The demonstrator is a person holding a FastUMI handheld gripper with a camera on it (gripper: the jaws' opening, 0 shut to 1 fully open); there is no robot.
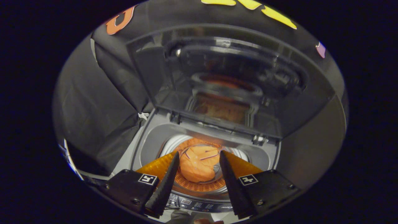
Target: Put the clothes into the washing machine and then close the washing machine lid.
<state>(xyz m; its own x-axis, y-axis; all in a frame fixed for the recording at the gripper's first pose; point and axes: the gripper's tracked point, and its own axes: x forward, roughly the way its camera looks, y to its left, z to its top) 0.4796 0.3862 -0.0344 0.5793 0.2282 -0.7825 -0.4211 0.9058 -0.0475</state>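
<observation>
Hand-held gripper (199, 158) poised spread above the clothes (199, 163).

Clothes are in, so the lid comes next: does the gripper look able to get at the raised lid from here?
Probably yes: the gripper is open and empty, and the lid stands upright beyond it, with nothing between.

No legible text. Dark control panel (199, 206) on the front edge of the grey top-loading washing machine (149, 140) carries small white markings, too blurred to read. Square black-and-white marker tags sit on both gripper (199, 158) finger mounts; jaws apart.
</observation>
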